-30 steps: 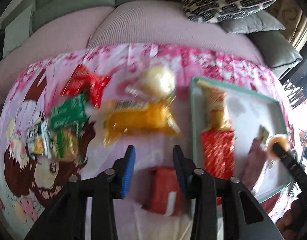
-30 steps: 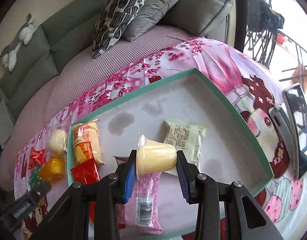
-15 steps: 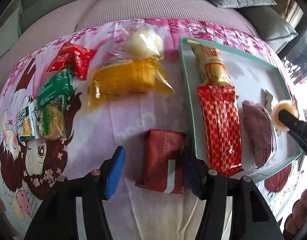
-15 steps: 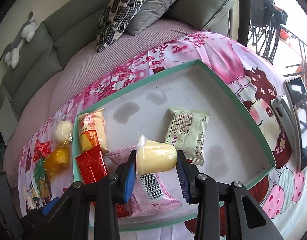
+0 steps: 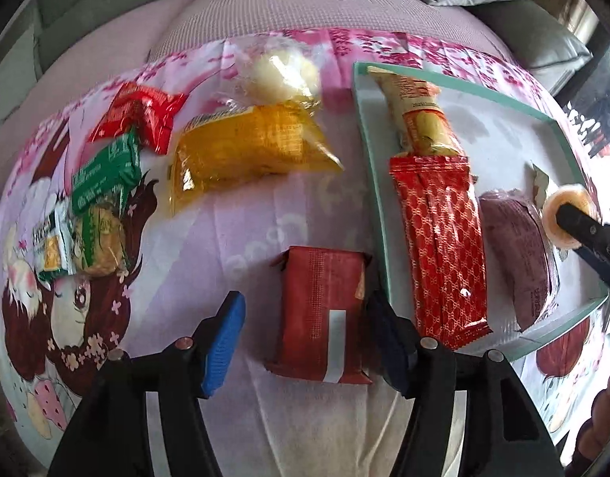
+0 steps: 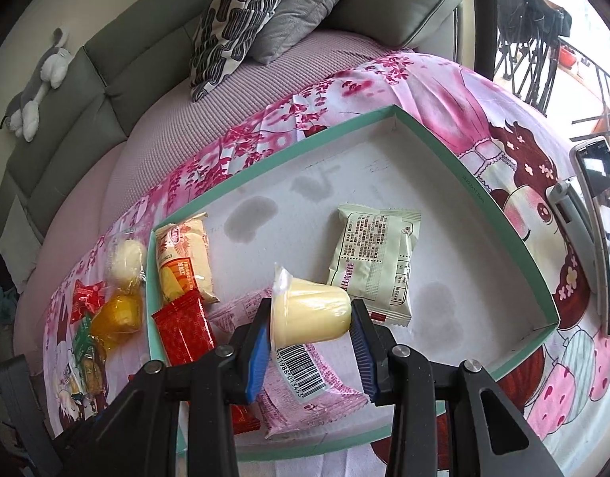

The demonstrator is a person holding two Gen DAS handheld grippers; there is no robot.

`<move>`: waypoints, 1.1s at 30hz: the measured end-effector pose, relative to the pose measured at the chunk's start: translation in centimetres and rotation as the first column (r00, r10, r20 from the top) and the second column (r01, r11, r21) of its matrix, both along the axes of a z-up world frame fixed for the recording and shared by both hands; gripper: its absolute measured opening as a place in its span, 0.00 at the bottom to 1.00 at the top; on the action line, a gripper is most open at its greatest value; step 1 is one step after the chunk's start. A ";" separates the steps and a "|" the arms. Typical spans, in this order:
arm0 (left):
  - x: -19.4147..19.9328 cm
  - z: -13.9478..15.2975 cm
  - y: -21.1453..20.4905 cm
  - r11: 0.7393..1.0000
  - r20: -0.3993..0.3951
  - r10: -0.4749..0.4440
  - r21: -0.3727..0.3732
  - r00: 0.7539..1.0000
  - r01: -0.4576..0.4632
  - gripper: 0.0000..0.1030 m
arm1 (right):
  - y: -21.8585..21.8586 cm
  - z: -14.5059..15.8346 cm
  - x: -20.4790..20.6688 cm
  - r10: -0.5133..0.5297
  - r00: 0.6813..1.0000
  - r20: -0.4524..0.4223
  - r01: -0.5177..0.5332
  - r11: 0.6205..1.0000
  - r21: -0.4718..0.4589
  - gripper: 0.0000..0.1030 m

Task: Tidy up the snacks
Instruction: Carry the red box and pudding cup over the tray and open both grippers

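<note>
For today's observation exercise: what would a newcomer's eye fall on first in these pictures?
The right gripper clamps a pale yellow jelly cup above the teal-rimmed tray. The left gripper straddles a dark red packet on the pink cartoon cloth, beside the tray.

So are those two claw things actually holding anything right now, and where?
The right gripper holds a pale yellow jelly cup on its side, one pad on the lid end, one on the base. The left gripper holds nothing; its open jaws straddle a dark red packet.
</note>
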State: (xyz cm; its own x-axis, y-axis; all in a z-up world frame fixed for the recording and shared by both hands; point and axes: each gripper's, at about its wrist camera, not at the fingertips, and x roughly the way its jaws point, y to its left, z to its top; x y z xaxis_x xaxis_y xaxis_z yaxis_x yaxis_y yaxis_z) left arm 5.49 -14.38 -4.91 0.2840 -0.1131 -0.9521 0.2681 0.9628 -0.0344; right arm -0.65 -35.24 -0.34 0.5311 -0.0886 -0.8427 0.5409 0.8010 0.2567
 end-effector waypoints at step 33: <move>7.3 7.4 -11.9 0.984 0.143 -0.124 -0.113 0.982 0.140 0.60 | -4.2 -0.4 2.8 -0.026 0.998 0.051 0.027 0.999 -0.021 0.45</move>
